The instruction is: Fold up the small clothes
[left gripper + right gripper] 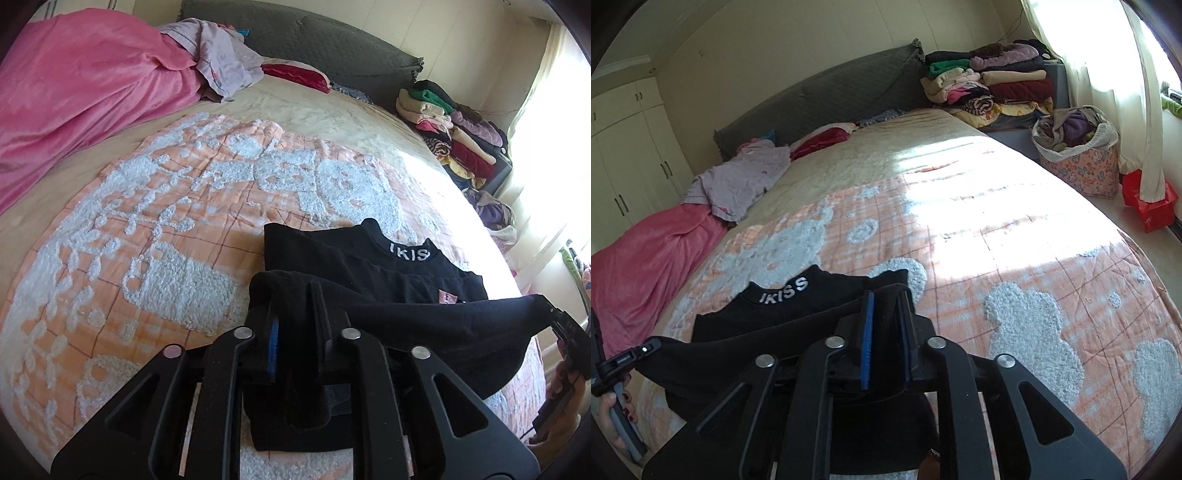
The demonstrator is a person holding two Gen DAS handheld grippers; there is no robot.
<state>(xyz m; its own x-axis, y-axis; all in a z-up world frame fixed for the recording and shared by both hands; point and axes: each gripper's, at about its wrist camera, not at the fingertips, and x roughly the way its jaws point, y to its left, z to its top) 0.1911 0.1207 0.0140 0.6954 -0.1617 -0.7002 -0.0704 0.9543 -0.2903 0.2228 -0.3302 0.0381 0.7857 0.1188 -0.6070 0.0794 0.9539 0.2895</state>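
Note:
A black garment (369, 266) with white collar lettering lies on the orange-and-white quilt (166, 229), collar away from me. Its near edge is lifted and stretched between the two grippers. My left gripper (295, 295) has the black cloth draped over its fingertips and running between its fingers; a blue pad face shows beside the cloth, so the jaws stand slightly apart. The right wrist view shows the same garment (783, 314): cloth sits between the parted blue pads of my right gripper (886, 295). Each gripper also shows in the other's view, the right gripper (565, 325) and the left gripper (628, 358).
A pink blanket (81, 85) and a lilac garment (221, 59) lie at the bed's far left. Stacks of folded clothes (993, 81) and a flowered basket (1078, 162) stand beyond the bed's right side. A grey headboard (820, 99) runs along the back. A hand (613, 417) holds the left gripper.

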